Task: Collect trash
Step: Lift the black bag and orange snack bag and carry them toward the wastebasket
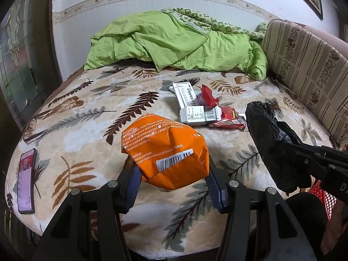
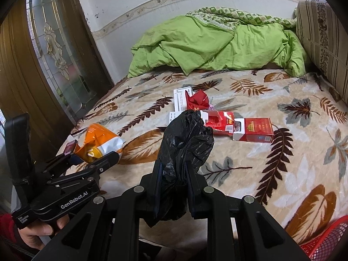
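From the left wrist view, the left hand-held gripper [image 1: 171,174] is clamping a crumpled orange packet [image 1: 167,152] between its blue pads, holding it just above the bed [image 1: 87,130] with its leaf-print blanket. Beyond the packet, white cartons [image 1: 191,106] and red wrappers [image 1: 226,117] are lying in a loose heap near the middle of the bed. A phone [image 1: 26,180] is lying face up near the left edge, its screen glowing. At the right, the right hand-held gripper [image 1: 280,154] is gripping a bunched black trash bag [image 1: 267,130]. A green quilt [image 1: 178,41] is lying heaped at the far end.

From the right wrist view, the right hand-held gripper [image 2: 174,178] is pinching the black trash bag [image 2: 187,141] in narrow jaws, the bag sticking up above the pads. Behind it, red cigarette packs [image 2: 252,129] are lying open on the blanket, touching each other. At the left, a hand [image 2: 41,232] is holding the left hand-held gripper [image 2: 93,158], which is closed on the orange packet [image 2: 97,143]. A red mesh basket [image 2: 328,241] is showing at the lower right corner.
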A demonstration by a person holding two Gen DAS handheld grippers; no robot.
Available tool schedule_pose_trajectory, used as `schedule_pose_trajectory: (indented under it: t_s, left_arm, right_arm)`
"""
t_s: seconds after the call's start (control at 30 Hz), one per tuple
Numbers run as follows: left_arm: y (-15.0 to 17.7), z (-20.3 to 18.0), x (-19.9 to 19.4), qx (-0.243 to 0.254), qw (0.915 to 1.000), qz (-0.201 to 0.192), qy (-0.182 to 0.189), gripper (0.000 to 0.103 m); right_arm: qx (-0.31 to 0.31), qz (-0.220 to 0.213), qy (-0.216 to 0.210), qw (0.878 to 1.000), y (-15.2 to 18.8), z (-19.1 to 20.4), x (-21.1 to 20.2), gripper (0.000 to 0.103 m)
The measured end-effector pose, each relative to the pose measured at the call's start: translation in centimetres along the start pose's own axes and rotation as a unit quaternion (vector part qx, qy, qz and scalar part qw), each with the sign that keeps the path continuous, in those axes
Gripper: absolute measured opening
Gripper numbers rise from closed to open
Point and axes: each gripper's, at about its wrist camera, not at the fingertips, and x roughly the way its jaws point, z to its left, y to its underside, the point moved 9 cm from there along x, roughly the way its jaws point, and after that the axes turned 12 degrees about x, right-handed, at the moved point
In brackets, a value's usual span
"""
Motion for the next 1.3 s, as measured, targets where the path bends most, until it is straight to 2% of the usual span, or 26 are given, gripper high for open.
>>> schedule_pose_trajectory:
  t_s: [0.93,1.3]
  left_arm:
    - [0.1,-0.9,0.1,0.002,1.0000,0.006,0.007,0.054]
    - [-0.3,-2.3,-0.2,0.014,0.9997,0.005,0.022,0.054]
  right_arm:
    - [0.027,0.001,-0.012,1.000,-0.2,-0.6,-1.0,0.021]
    - [0.045,-0.004,-0.011,0.999,-0.5,-1.5,-2.0,0.021]
